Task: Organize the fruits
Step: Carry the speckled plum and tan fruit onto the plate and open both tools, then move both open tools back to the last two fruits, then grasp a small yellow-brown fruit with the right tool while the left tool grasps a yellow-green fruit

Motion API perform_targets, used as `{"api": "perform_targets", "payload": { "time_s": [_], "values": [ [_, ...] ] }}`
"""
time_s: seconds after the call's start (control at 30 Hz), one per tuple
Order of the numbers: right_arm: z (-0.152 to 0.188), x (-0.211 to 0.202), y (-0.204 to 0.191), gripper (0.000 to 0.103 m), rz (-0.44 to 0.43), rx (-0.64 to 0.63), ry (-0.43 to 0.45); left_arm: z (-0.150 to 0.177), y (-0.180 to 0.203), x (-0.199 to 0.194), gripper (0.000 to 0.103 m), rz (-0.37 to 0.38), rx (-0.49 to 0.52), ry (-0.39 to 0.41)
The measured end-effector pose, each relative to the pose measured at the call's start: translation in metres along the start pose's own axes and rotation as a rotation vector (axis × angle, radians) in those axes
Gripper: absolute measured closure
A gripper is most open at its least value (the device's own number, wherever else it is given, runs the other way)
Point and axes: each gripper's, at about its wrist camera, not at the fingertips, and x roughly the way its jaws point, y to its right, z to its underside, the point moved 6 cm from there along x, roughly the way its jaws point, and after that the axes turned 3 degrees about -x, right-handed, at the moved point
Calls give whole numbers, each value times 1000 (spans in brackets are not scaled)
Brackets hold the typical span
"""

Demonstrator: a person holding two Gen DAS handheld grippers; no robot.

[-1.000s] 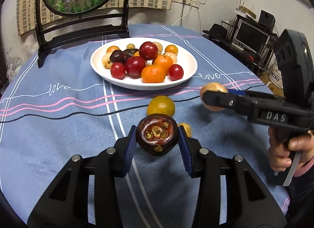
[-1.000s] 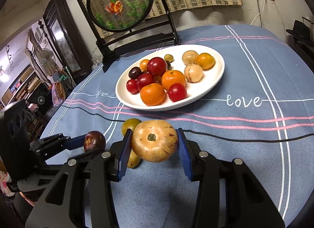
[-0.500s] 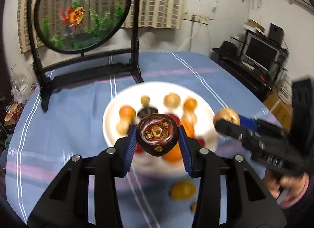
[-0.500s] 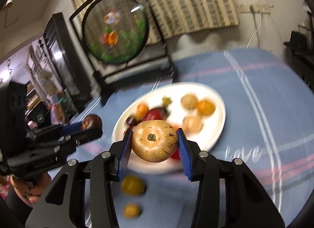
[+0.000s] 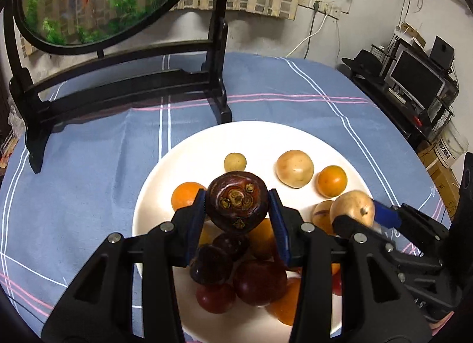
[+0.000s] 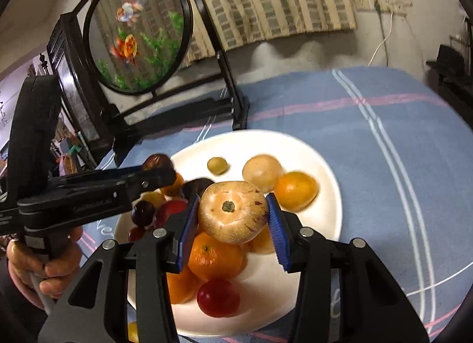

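Observation:
My left gripper holds a dark purple mangosteen above the left part of the white plate, over dark red plums and oranges. Its jaws are opening slightly, though the blue pads still touch the fruit. My right gripper is shut on a tan speckled round fruit above the oranges on the plate. Each wrist view shows the other gripper: the right gripper at the plate's right side, the left gripper at its left side.
A round goldfish screen on a black stand rises just behind the plate. The table has a blue striped cloth. A small yellow fruit lies on the cloth near the plate's front. A monitor and shelves stand beyond the table's right edge.
Both grippers carried their fruit forward from above the cloth to above the plate. The loose yellow fruits on the cloth dropped out of the left view.

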Motion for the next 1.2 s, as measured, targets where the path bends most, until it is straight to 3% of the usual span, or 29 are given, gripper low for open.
{"api": "perform_targets", "payload": {
  "time_s": [0.07, 0.23, 0.37, 0.5, 0.63, 0.73, 0.77, 0.83, 0.87, 0.97, 1.2],
  "values": [
    [2, 2, -2, 51, -2, -13, -13, -1, 0, -5, 27, -17, -14, 17],
    [-6, -21, -8, 48, -3, -20, 36, 5, 4, -42, 17, -86, 45, 80],
    [-7, -47, -19, 48, -2, -23, 62, 28, 3, -85, 9, -138, 76, 126],
    [16, -72, -37, 48, -9, -23, 48, 68, -3, -118, 6, -198, 37, 145],
    [57, -83, -60, 48, -26, -59, -29, 114, -6, -134, 6, -165, -11, 116],
    [90, -85, -79, 48, -24, -131, -78, 140, -10, -141, 6, -114, -52, 153],
    [100, -84, -84, 48, -46, -141, -91, 145, -15, -140, 6, -148, -87, 131],
    [113, -75, -95, 48, -76, -152, -176, 143, -15, -144, 6, -154, -82, 139],
    [114, -76, -100, 48, -86, -167, -179, 140, -19, -150, 6, -171, -96, 164],
    [117, -75, -102, 48, -1, -231, -180, 138, -31, -156, 6, -202, -157, 184],
    [133, -63, -97, 50, -6, -229, -251, 143, -50, -148, 6, -220, -235, 131]
  ]
}}
